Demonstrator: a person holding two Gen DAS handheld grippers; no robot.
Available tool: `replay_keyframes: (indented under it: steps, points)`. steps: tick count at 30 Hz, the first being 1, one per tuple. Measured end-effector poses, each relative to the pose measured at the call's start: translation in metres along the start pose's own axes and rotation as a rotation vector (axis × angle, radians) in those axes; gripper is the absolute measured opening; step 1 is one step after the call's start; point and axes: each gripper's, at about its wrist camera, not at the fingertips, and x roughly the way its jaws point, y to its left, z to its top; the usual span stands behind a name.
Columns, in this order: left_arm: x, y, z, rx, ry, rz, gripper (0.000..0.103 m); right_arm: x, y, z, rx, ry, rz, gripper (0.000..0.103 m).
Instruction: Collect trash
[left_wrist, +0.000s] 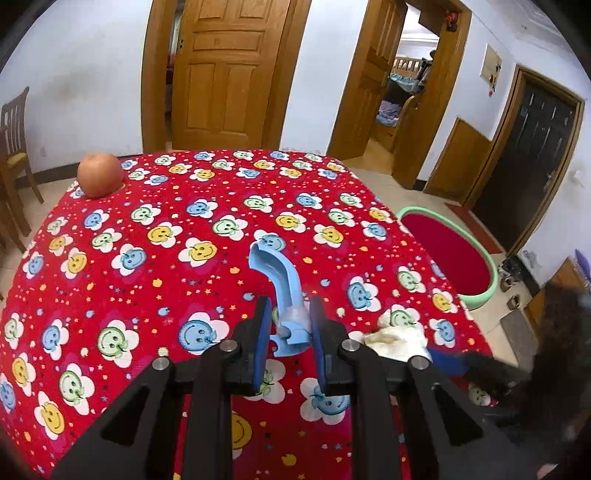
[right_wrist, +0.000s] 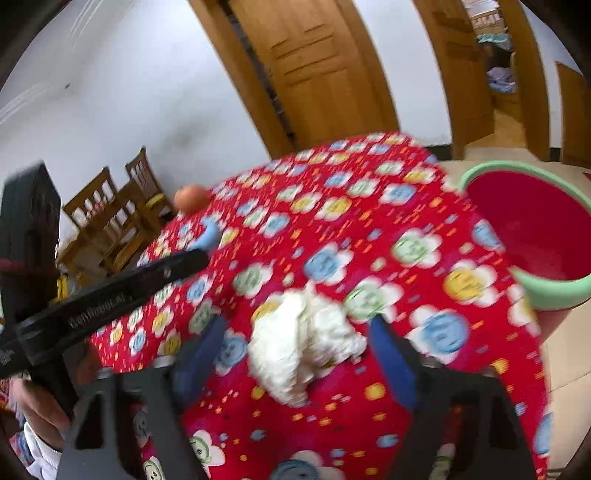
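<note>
Left wrist: my left gripper (left_wrist: 290, 325) is clamped on the blue plastic piece (left_wrist: 277, 280), frame centre. Right wrist: right gripper (right_wrist: 295, 354) straddles the crumpled tissue (right_wrist: 303, 343) at lower centre, pad contact unclear. Basin (right_wrist: 554, 291) at right.

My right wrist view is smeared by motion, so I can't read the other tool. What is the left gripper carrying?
Observer: The left wrist view shows the left gripper shut on a light blue curved plastic piece, its hooked end pointing away over the tablecloth.
Operator: Is anything stuck to it?
Observer: Yes, a small white clump clings to its stem, right between the pads.
</note>
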Motion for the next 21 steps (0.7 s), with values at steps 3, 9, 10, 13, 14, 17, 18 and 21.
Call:
replay_keyframes:
  steps: [3,9,10,13,14,17,18,21]
  points:
    - [-0.001,0.000,0.001,-0.004,-0.011,-0.007,0.020,0.002,0.004,-0.005,-0.008,0.005,0.022,0.035]
    - [0.003,-0.008,0.004,0.011,-0.004,-0.017,0.020,-0.009,0.006,-0.002,-0.013,-0.041,0.028,0.033]
    - [0.005,-0.012,0.005,0.017,-0.002,-0.017,0.020,-0.011,0.003,0.000,-0.006,-0.048,0.027,0.033]
    - [0.009,-0.025,0.012,0.037,-0.002,-0.023,0.020,-0.021,-0.008,0.007,0.008,-0.065,0.026,0.033]
    - [0.010,-0.029,0.014,0.041,-0.004,-0.025,0.020,-0.023,-0.012,0.011,0.006,-0.071,0.019,0.033]
    - [0.016,-0.050,0.023,0.063,-0.012,-0.039,0.020,-0.033,-0.026,0.024,0.005,-0.094,-0.007,0.033]
    - [0.020,-0.061,0.029,0.077,-0.017,-0.044,0.020,-0.035,-0.030,0.027,0.006,-0.099,-0.013,0.033]
    - [0.033,-0.089,0.043,0.108,-0.026,-0.061,0.020,-0.045,-0.053,0.043,0.015,-0.128,-0.051,0.033]
